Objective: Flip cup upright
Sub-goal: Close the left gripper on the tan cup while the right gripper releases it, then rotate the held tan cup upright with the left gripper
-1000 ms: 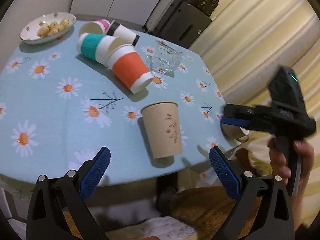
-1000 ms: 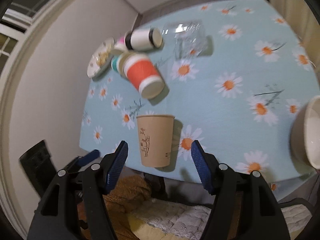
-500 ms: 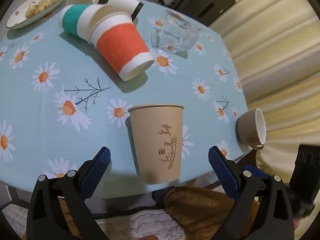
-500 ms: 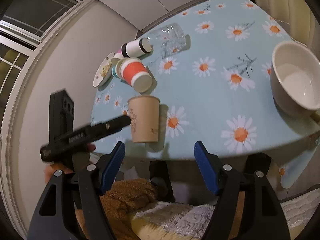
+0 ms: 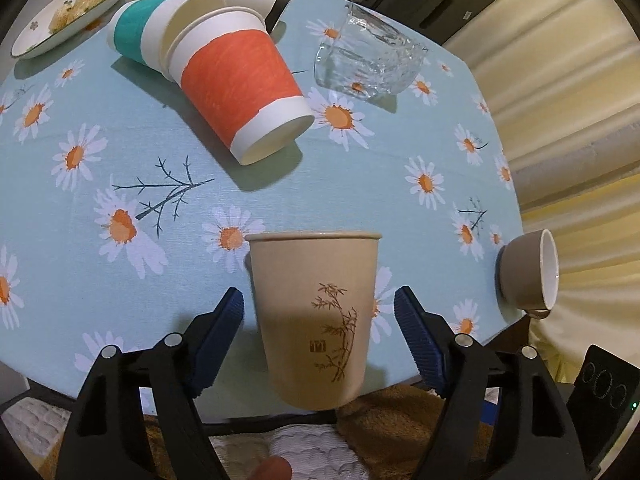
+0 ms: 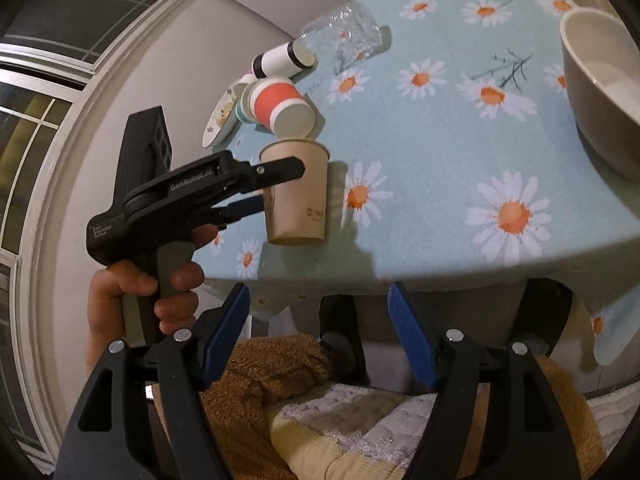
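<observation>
Kraft paper cup (image 5: 316,316) with a bamboo print sits near the bench's (image 5: 384,184) front edge, its wide rim on the daisy cloth and its narrow base pointing toward the camera. Left gripper (image 5: 318,336) straddles it, jaws spread, blue pads (image 5: 416,332) just beside the cup wall and apart from it. Right gripper (image 6: 318,334) hangs below the bench edge, jaws released and bare. Behind lie an orange-banded cup (image 5: 240,88), a teal-banded cup (image 5: 132,34) and a tipped glass (image 5: 368,60).
</observation>
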Motion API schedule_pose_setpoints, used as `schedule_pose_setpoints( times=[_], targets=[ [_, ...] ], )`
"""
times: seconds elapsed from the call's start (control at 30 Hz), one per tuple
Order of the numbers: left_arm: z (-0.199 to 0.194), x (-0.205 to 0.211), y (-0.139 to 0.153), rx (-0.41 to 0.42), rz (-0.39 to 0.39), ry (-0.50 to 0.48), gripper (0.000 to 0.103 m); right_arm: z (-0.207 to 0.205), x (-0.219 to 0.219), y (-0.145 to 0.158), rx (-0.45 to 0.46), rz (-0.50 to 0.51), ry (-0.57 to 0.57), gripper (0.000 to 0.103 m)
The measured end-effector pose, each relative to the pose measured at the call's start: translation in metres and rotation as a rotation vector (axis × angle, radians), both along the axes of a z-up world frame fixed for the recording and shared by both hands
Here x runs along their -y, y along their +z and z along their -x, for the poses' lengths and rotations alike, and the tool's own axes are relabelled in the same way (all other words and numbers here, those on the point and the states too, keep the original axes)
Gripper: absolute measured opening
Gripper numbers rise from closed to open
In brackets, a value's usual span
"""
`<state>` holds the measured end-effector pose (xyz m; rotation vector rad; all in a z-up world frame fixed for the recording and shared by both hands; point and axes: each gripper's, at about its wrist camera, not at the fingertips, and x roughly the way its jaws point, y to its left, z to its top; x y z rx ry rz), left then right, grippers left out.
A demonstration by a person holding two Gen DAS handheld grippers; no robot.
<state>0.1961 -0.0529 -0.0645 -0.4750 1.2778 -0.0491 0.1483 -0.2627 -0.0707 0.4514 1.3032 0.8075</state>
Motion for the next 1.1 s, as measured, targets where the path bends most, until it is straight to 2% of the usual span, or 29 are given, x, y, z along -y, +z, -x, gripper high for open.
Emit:
schedule_pose_setpoints(
  times=[0.13,0.27,0.47,0.67,0.83,0.93,1.1],
  targets=[
    [-0.003,0.002,-0.003,-0.011,0.0,-0.012,0.059,-0.001,-0.004,-0.002,-0.006,-0.007,0.014,0.071],
    [-0.003,0.005,-0.002,-0.005,-0.03,-0.023,0.06,-0.002,-0.002,-0.004,-0.019,-0.013,0.002,0.071],
    [-0.002,0.006,0.002,0.012,-0.027,-0.026,0.059,0.0,-0.001,-0.004,-0.013,-0.007,-0.004,0.071],
    [0.012,0.002,0.017,0.068,-0.057,-0.031,0.059,0.003,0.0,0.0,0.011,-0.005,-0.008,0.071],
    [0.034,0.001,0.038,0.18,-0.125,-0.031,0.059,0.001,-0.003,0.002,0.021,0.018,-0.007,0.071],
    [0.053,0.002,0.05,0.272,-0.198,-0.029,0.059,0.002,-0.006,0.003,0.024,0.029,-0.011,0.075],
    [0.083,0.002,0.067,0.43,-0.293,-0.001,0.059,0.0,-0.011,0.004,0.02,0.044,-0.011,0.076]
  ],
)
